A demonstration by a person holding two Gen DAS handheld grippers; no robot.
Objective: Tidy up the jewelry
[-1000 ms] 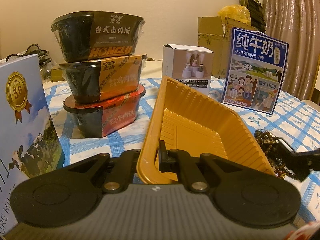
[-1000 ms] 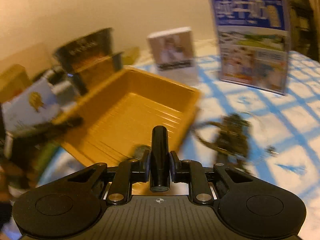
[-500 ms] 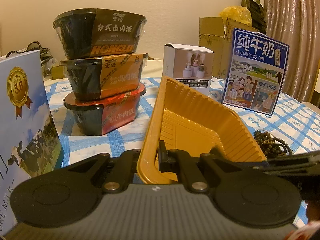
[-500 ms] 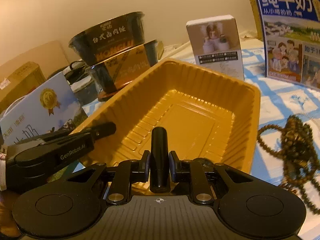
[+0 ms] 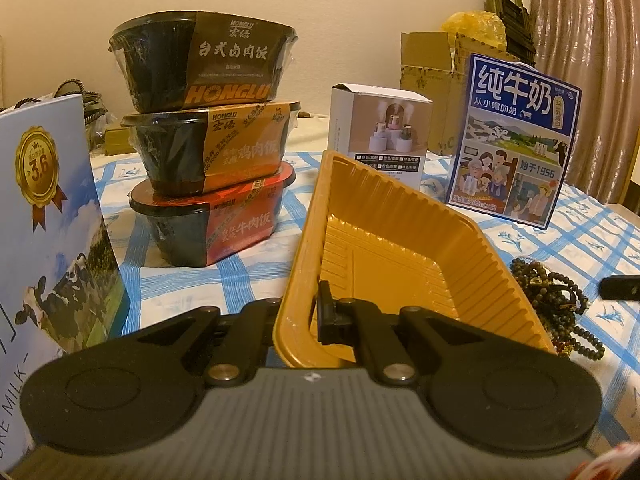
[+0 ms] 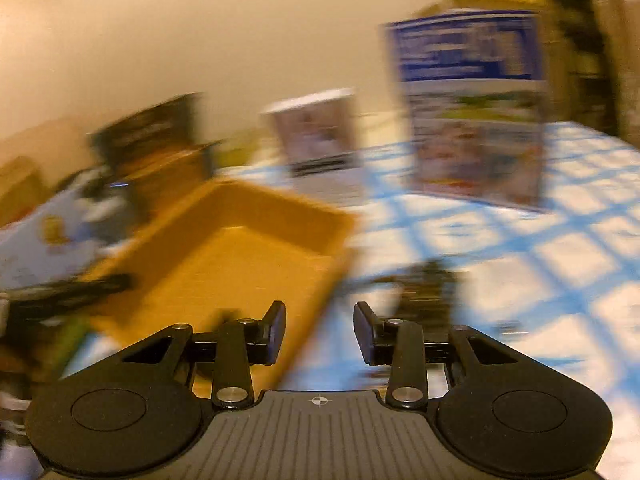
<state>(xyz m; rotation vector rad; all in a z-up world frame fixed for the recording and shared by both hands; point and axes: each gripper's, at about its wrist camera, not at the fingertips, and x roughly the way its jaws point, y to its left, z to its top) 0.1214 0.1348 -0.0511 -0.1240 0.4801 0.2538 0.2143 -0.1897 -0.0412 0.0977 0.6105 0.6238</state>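
Note:
A ribbed yellow plastic tray (image 5: 384, 248) lies on the blue-checked tablecloth. My left gripper (image 5: 298, 316) is shut on the tray's near left rim. A pile of dark beaded bracelets (image 5: 552, 300) lies on the cloth just right of the tray. A fingertip of the right gripper (image 5: 618, 288) pokes in at the right edge beside the beads. The right wrist view is motion-blurred: my right gripper (image 6: 319, 332) is open and empty, above the tray's right edge (image 6: 320, 248), with the beads (image 6: 424, 280) ahead to the right.
Three stacked Honglu meal bowls (image 5: 208, 140) stand left of the tray. A small white box (image 5: 378, 124) and a blue milk carton (image 5: 516, 140) stand behind it. A milk box (image 5: 44, 220) stands at the near left. Cardboard boxes (image 5: 440, 68) sit at the back.
The right gripper has opened; it was shut before. It swung from over the tray back toward the beads at the right. The left gripper keeps its hold on the tray rim.

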